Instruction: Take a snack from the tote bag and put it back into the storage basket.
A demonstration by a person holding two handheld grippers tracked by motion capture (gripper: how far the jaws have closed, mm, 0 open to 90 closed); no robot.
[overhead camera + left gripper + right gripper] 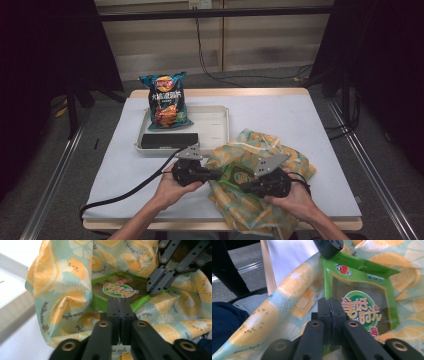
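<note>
A cloth bag [280, 150] printed with orange and kiwi slices lies crumpled at the table's front right. A green snack packet [240, 176] sits in its open mouth. My left gripper [219, 174] reaches in from the left and is shut on one corner of the packet [117, 290]. My right gripper [246, 186] comes from the right, shut on the packet's side edge [362, 300]. In the left gripper view my own jaws [120, 305] are pressed together at the packet's green rim, with the right gripper [160, 282] beyond. Bag cloth [294, 285] drapes beside the right gripper [331, 307].
A white tray [220, 140] stands behind the bag at centre left. It holds a blue chips bag [166, 102] leaning at its back and a flat black item [167, 140] at its front. A white cloth [280, 110] covers the table. The left gripper's cable [130, 190] trails off the front left.
</note>
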